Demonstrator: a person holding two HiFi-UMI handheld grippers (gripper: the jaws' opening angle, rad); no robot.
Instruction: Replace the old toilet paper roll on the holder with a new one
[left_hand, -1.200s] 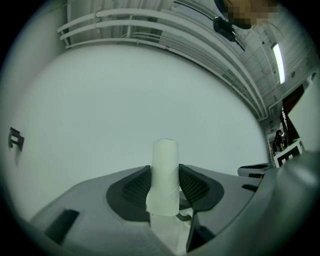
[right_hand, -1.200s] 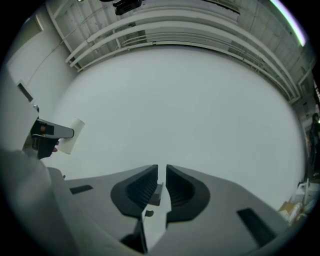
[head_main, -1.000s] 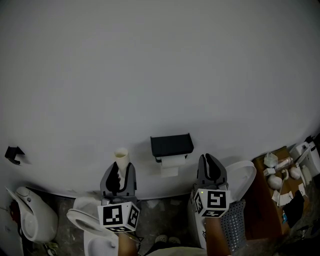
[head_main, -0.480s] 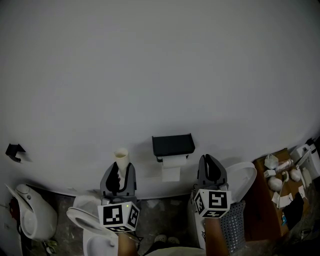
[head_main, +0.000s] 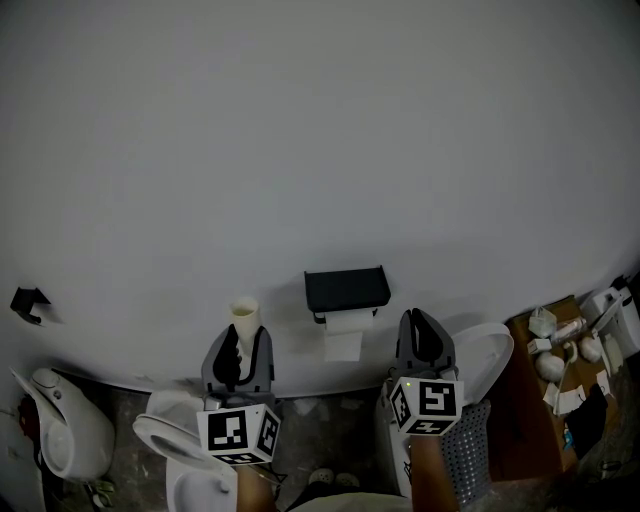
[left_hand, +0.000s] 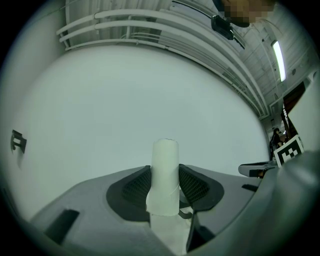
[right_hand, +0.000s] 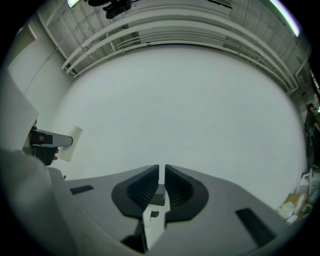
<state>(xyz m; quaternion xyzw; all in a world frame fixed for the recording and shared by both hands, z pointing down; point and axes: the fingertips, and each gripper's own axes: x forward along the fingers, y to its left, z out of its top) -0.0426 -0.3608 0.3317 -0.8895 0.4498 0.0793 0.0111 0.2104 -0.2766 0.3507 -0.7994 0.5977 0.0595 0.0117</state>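
The left claw (head_main: 239, 348) grasps a pale tube (left_hand: 165, 165), long axis upright. The holder (head_main: 346, 289) lies to its upper right, between both claws. The right claw (right_hand: 161, 176) is clenched, empty.

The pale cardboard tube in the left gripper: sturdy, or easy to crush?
The pale cardboard tube looks hollow and thin-walled, so probably light and crushable. The jaws pinch it without visible denting, suggesting some stiffness. Being round, it would likely roll if laid down.

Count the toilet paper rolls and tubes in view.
2. One slim white tube stands upright, clamped in the left gripper; one roll sits on the black wall holder. The clutter at right may hide more.
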